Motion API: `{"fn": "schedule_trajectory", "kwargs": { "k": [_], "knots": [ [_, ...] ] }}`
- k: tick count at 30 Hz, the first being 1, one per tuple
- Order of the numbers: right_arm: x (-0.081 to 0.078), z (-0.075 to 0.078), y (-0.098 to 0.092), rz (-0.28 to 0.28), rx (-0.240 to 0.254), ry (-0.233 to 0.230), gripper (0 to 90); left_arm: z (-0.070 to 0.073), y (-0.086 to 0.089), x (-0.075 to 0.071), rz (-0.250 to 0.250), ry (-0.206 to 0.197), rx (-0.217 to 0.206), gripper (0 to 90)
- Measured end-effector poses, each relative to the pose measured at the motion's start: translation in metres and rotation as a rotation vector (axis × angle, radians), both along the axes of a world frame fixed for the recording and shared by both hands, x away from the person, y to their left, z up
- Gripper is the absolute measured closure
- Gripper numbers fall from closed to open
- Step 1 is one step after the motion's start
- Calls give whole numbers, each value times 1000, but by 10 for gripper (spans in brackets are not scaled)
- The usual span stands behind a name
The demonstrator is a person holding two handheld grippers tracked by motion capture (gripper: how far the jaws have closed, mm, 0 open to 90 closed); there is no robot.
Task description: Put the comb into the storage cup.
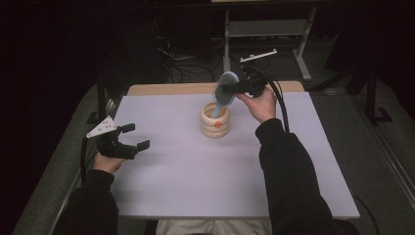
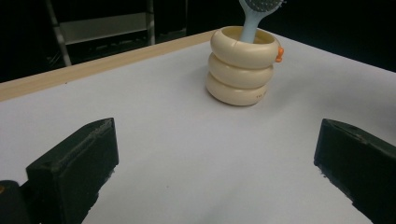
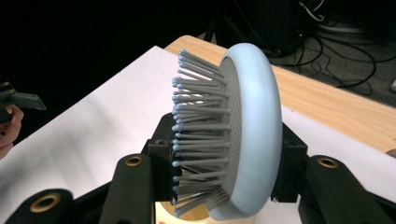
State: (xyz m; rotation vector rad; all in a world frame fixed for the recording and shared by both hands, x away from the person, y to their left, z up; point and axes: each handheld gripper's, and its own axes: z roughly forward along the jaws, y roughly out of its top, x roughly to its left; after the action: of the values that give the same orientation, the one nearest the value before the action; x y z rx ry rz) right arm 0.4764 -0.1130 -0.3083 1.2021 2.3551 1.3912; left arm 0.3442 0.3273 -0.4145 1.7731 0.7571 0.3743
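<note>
A pale blue hairbrush (image 1: 224, 89) stands handle-down inside a cream ringed cup (image 1: 215, 120) at the table's far middle. My right gripper (image 1: 240, 87) is shut on the brush head, one jaw on the bristle side and one on the smooth back. The right gripper view has the brush head (image 3: 243, 135) close up between the jaws, with the cup rim (image 3: 196, 215) below it. Near the table's left edge my left gripper (image 1: 135, 137) rests open with nothing between its jaws. The cup (image 2: 240, 67) with the brush handle (image 2: 250, 25) in it stands ahead in the left gripper view.
The white table top (image 1: 195, 166) has a wooden strip (image 1: 166, 89) along its far edge. A small orange tab (image 2: 279, 53) sticks out of the cup's side. Dark floor with cables and a metal frame (image 1: 266, 29) lies beyond the table.
</note>
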Motion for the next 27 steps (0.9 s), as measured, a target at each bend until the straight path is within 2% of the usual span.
{"fn": "schedule_trajectory", "kwargs": {
  "k": [11, 16, 21, 27],
  "knots": [
    [5, -18, 4, 3, 9, 36, 523, -2, 0, 1, 5, 6, 8, 0],
    [8, -21, 2, -5, 40, 55, 522, -4, 0, 3, 1, 12, 18, 0],
    [10, -24, -1, -28, 56, 69, 512, -2, 1, 2, 5, 4, 5, 0],
    [15, -26, -5, -58, 64, 91, 469, -1, -1, 2, -6, -1, 12, 0]
  ]
}}
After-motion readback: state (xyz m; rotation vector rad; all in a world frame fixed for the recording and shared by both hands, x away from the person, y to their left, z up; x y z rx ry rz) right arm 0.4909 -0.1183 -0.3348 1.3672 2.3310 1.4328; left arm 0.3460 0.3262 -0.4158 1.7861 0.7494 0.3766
